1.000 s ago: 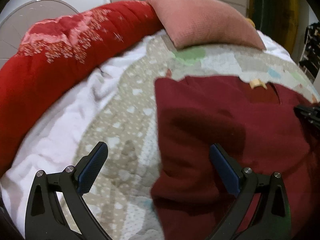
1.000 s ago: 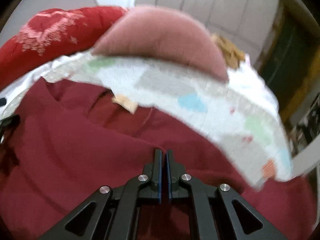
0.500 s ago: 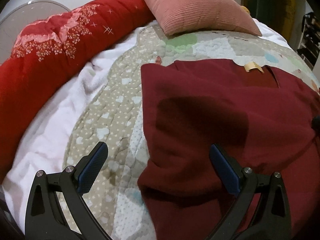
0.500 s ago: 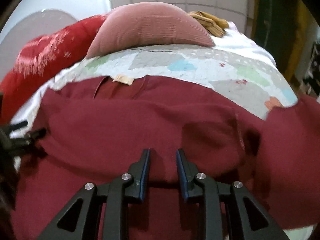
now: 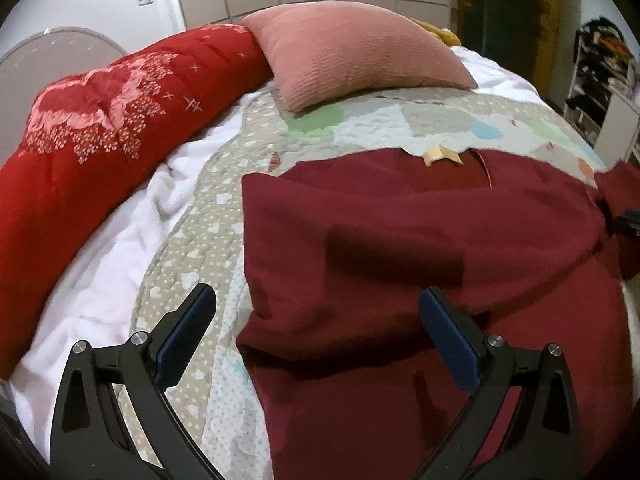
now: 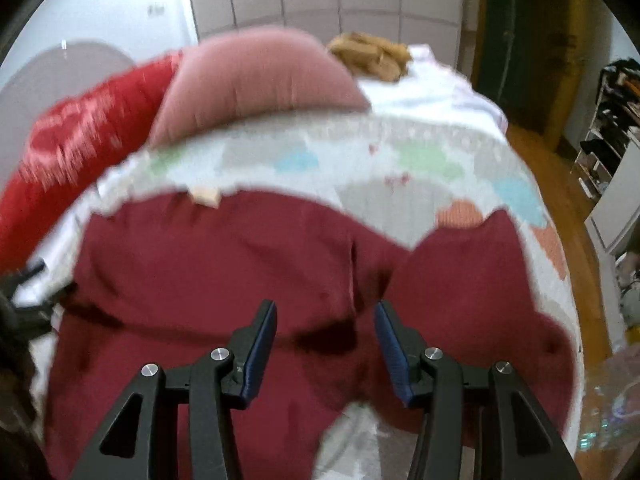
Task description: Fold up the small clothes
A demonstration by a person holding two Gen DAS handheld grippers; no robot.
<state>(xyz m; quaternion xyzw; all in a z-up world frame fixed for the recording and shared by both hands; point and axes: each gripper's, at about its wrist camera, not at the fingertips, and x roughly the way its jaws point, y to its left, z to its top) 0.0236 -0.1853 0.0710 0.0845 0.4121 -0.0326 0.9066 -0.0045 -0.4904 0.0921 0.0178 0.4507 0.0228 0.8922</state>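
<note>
A dark red garment (image 5: 420, 240) lies spread on the patchwork quilt (image 5: 400, 120), its left side folded inward and a tan neck label (image 5: 442, 156) at its far edge. My left gripper (image 5: 316, 328) hovers wide open above the garment's left folded edge, nothing between its blue pads. In the blurred right wrist view the same garment (image 6: 220, 272) fills the middle, with a sleeve (image 6: 472, 280) lying out to the right. My right gripper (image 6: 325, 344) hangs above the cloth with its jaws opening, and nothing is gripped between them.
A pink cushion (image 5: 352, 56) rests at the head of the bed, with a rolled red floral duvet (image 5: 100, 132) along the left and a white sheet (image 5: 120, 240) beside it. A tan item (image 6: 372, 56) lies behind the cushion. Shelves (image 6: 616, 120) stand over wooden floor to the right.
My right gripper has gone from shut to partly open, letting go of the red cloth, and drawn back to the right. The left gripper pulled back a little, staying open.
</note>
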